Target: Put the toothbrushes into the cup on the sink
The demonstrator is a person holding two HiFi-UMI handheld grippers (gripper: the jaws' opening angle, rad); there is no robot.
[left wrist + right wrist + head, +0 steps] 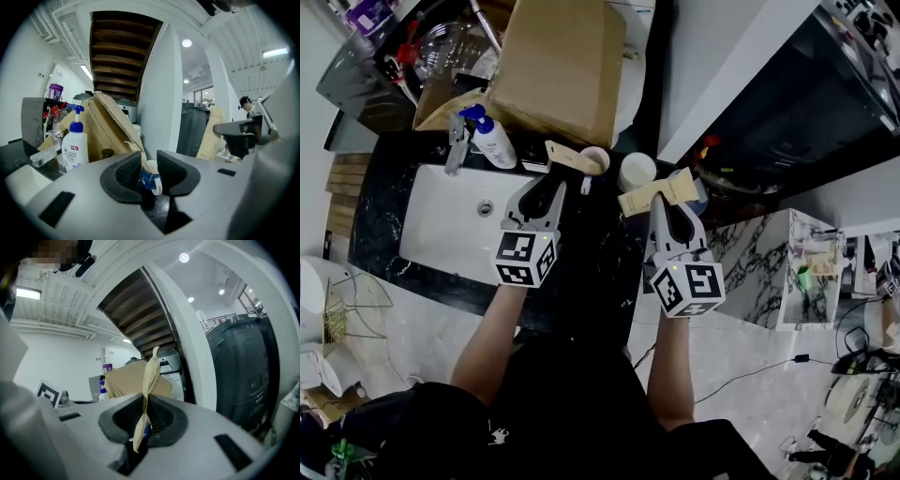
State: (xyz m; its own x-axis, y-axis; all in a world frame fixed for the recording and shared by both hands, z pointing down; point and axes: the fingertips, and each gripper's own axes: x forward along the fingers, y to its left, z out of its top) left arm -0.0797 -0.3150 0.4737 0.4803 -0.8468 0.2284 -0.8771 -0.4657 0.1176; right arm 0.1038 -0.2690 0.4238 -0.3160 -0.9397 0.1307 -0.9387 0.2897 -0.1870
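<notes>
Over dark counter (375, 216), right hand-held gripper (142, 420) pinches toothbrush (149, 376); left hand-held gripper (149, 171) half-open, empty.

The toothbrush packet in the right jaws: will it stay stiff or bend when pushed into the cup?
Toothbrush packet looks thin and twisted, so it probably flexes. Likely light: the right gripper holds it upright by its lower part.

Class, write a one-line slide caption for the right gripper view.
Right gripper shut on a paper-wrapped toothbrush, cardboard box beyond.
</notes>
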